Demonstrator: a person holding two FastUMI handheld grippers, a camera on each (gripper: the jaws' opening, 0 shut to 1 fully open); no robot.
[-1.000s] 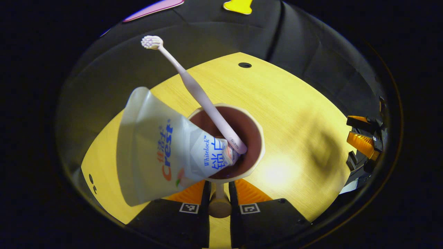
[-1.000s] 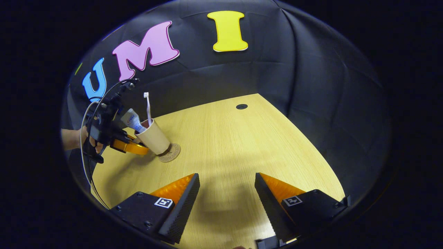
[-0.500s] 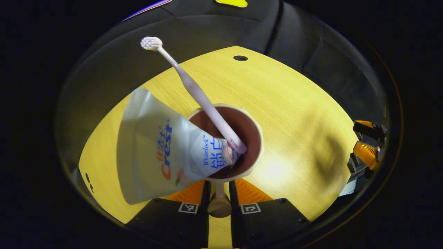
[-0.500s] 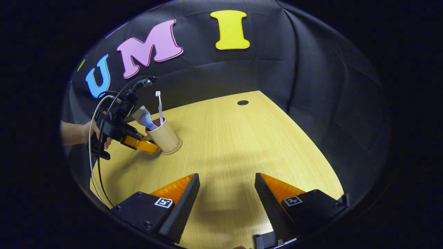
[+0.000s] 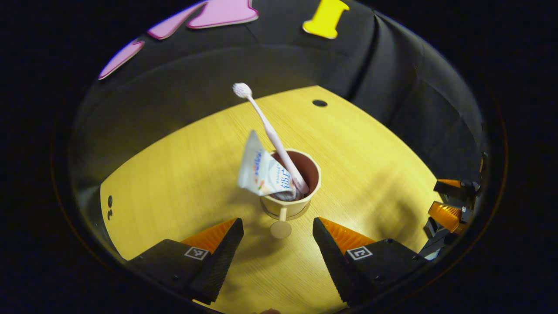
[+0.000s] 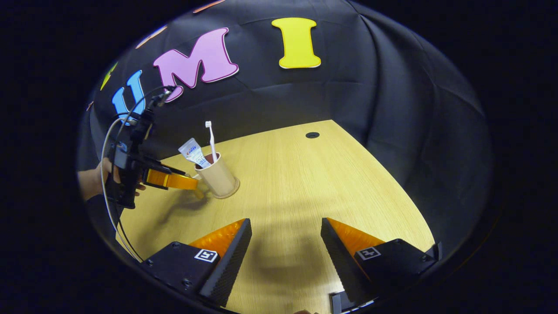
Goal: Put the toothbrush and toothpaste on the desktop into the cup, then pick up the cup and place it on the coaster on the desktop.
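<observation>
Light comes from above & lands mostly on the desk point(image 5: 183, 174), bright warm yellow in left gripper view, paler in right gripper view; wall behind desk stays dim. Cup point(image 5: 291, 192) is lit on top, w/ a soft shadow on the desk just beside it. In right gripper view a broad soft shadow lies on desk point(image 6: 305, 183) near the right gripper point(image 6: 286, 244), another under the left gripper point(image 6: 192, 183) beside cup point(image 6: 218, 179). No hard glare. Slight softness on the toothpaste point(image 5: 261, 170). Strong fisheye: desk edges bow, darkening toward the rim.
</observation>
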